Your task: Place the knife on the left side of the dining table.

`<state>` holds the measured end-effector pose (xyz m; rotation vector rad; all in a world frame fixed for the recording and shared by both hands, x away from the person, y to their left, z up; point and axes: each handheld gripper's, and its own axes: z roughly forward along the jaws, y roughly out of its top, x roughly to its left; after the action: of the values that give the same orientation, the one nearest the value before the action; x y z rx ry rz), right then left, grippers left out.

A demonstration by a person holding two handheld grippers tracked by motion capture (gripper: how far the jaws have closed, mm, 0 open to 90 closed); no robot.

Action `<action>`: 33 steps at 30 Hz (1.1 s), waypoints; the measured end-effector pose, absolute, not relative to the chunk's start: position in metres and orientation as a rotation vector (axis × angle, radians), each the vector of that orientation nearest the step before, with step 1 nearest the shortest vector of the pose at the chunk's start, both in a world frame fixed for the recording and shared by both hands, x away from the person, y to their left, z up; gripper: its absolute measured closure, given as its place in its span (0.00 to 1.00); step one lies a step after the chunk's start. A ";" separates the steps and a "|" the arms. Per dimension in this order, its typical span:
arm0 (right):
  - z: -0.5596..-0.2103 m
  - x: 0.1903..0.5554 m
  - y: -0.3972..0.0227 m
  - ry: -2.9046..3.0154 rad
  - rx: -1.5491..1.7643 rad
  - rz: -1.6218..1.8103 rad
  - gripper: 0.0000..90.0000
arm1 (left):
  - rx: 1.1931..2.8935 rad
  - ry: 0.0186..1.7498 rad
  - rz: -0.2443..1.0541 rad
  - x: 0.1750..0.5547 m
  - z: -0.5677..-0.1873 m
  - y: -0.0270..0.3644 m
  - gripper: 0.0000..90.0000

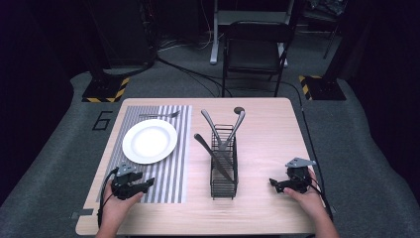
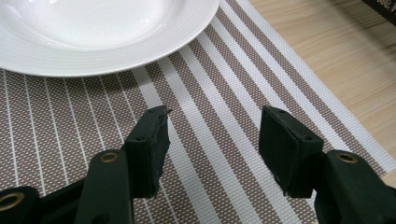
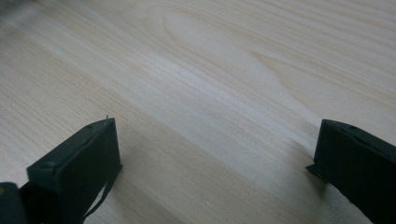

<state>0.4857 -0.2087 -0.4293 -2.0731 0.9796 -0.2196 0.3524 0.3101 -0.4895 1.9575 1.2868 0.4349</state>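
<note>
Both tongs, left (image 1: 148, 184) and right (image 1: 273, 184), we hold empty, parted, low over the tabletop (image 1: 267, 134). Plate (image 1: 149, 141) and fork (image 1: 159, 115) are set on the placemat (image 1: 173, 173); knife (image 1: 214, 157) and spoons wait in the rack (image 1: 224, 171).

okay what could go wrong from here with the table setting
1. The left gripper sits low over the striped placemat near the white plate; a careless move could nudge the plate.
2. The knife and spoon lean out of the narrow wire caddy; tugging one might tip it.
</note>
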 end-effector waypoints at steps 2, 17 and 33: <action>-0.429 0.486 -0.209 0.976 -2.079 -0.222 0.00 | 1.944 1.301 0.433 0.352 -0.487 0.308 0.47; -0.429 0.486 -0.209 0.983 -2.071 -0.219 0.00 | 1.936 1.276 0.349 0.362 -0.464 0.285 0.58; -0.429 0.486 -0.209 0.978 -2.078 -0.222 0.00 | 1.948 1.164 0.321 0.377 -0.425 0.248 0.61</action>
<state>0.4856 -0.2086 -0.4292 -2.0782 0.9781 -0.2217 0.3766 0.2482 -0.4252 1.9478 1.1636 0.3206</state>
